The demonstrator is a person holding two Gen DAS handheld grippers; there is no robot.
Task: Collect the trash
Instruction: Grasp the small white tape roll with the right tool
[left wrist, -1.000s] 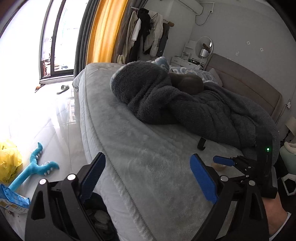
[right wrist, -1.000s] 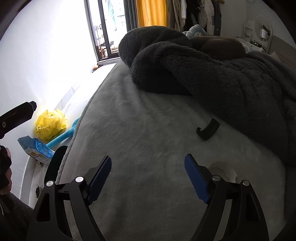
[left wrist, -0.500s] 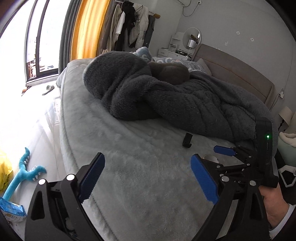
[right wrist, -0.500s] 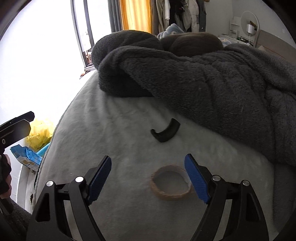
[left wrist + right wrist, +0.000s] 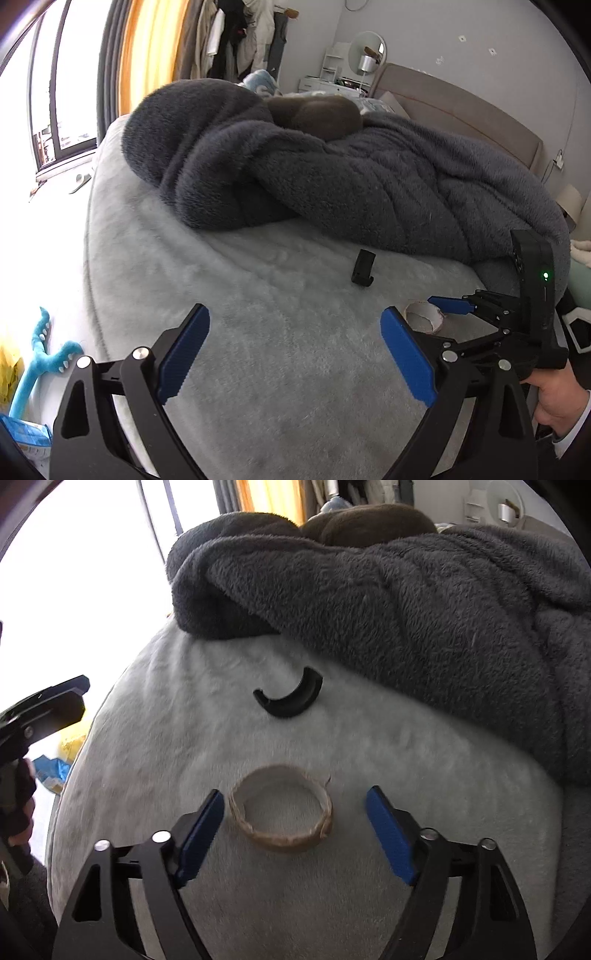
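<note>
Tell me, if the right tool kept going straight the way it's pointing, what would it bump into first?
Probably the cardboard ring lying on the bed; the right tool is closing around it, not yet touching.

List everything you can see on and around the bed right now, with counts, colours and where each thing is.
cardboard ring: one, brown, on the bed between the right gripper's jaws
curved plastic piece: one, black, on the bed beyond the ring
blanket: one, dark grey, heaped across the bed
bed cover: one, pale grey, fuzzy
toy: one, turquoise, on the floor beside the bed
snack bag: one, blue, on the floor
bag: one, yellow, on the floor
curtain: one, orange, by the window
left gripper: black, blue pads, open, nothing between
right gripper: black, blue pads, closing around the ring, no grip yet
</note>
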